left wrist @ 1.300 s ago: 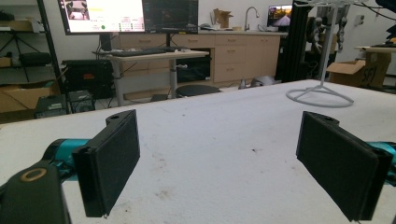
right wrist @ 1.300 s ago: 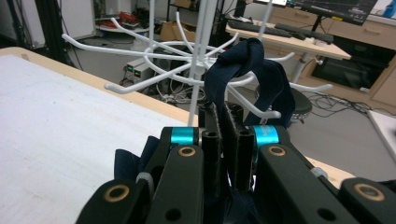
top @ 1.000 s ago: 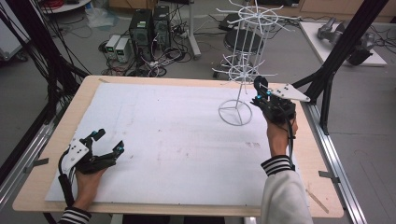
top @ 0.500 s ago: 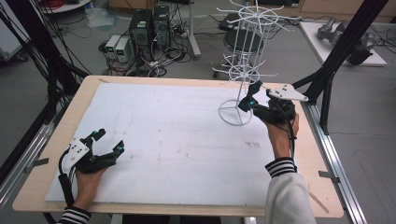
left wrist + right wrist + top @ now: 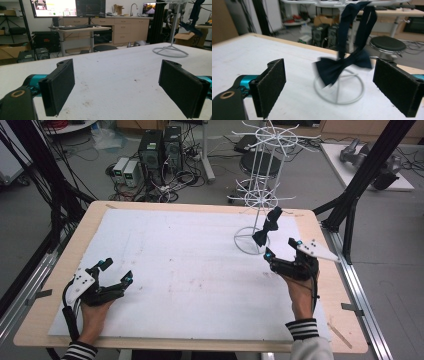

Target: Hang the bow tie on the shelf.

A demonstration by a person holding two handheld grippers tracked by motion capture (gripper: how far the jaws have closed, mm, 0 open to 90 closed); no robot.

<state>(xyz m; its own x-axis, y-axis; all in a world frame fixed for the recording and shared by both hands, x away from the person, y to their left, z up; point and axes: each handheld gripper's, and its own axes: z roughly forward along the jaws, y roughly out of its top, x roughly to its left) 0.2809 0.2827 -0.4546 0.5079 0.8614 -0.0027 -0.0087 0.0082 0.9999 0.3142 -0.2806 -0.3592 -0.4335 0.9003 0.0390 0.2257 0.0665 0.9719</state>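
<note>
We are seeing the dark navy fabric bow tie (image 5: 342,65) hanging by its strap from the white wire display stand (image 5: 265,195). Just in front of that stand, our right gripper (image 5: 281,251) is released, its jaws having just been opening with nothing between them. Well apart from the stand, our left gripper (image 5: 116,271) is resting open on the white table cover (image 5: 190,270).

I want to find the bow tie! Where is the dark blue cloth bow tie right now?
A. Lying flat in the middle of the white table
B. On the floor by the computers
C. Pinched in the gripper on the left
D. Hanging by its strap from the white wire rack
D: the dark blue cloth bow tie dangles by its strap from an arm of the white wire rack, clear of the table, with no gripper touching it.
</note>
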